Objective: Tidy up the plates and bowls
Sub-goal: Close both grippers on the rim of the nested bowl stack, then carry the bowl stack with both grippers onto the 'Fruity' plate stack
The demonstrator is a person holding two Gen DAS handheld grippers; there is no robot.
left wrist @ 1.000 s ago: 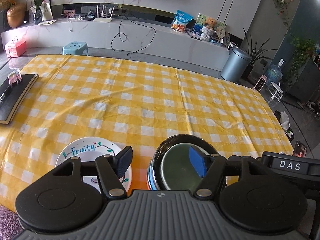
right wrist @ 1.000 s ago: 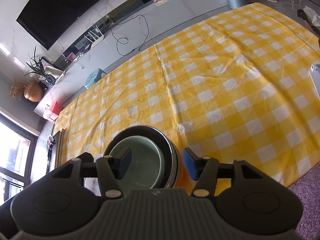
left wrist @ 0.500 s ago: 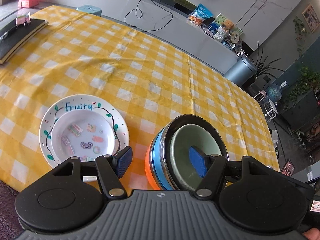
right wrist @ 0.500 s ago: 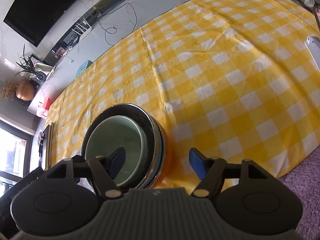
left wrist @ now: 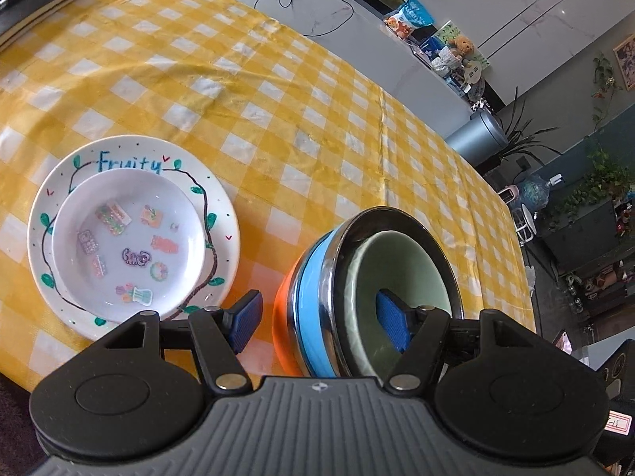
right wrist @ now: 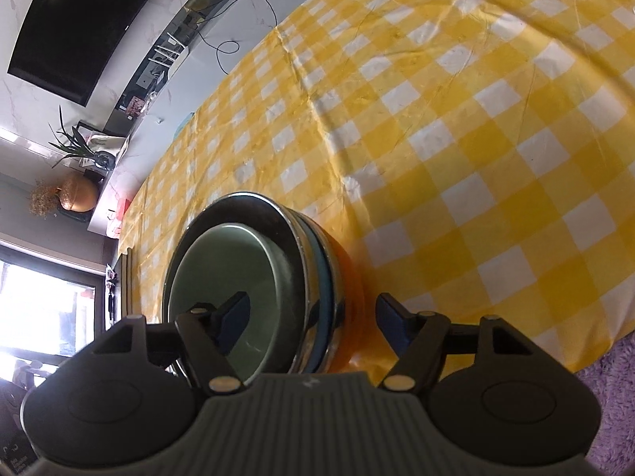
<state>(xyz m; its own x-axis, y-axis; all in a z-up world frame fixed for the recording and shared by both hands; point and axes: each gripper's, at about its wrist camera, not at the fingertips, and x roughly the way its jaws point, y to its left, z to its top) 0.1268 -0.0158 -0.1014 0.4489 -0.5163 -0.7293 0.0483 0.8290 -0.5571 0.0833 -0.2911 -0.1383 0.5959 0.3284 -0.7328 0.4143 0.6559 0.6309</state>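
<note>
One yellow-and-white checked tablecloth (left wrist: 317,127) covers the table and carries everything, largest first: one stack of four nested bowls (left wrist: 369,297) near the front edge, an orange bowl at the bottom, a blue one in it, then a shiny steel bowl, and a pale green ceramic bowl innermost. Just beside the stack, apart from it, lies one white round plate (left wrist: 222,214) with a hand-drawn vine border and the blue word "Fruity" along its rim; a single smaller white plate with small coloured stickers (left wrist: 127,242) sits inside it. At the far corner rests one black notebook (left wrist: 35,4) with a small pink item on top. Two grippers frame the bowl stack. The left gripper (left wrist: 319,319) has its jaws spread wide, one blue pad inside the green bowl and the other outside the orange wall, neither pressing on anything. The right gripper (right wrist: 313,319) likewise straddles the opposite wall of the stack (right wrist: 274,277), one pad over the green bowl's hollow, the other outside by the orange side; its jaws have just been opening and grip nothing. Beyond the table stand a long white counter with snack bags and a teddy bear (left wrist: 462,45), a grey bin (left wrist: 478,139) and one dark television (right wrist: 79,27) on the wall.
</note>
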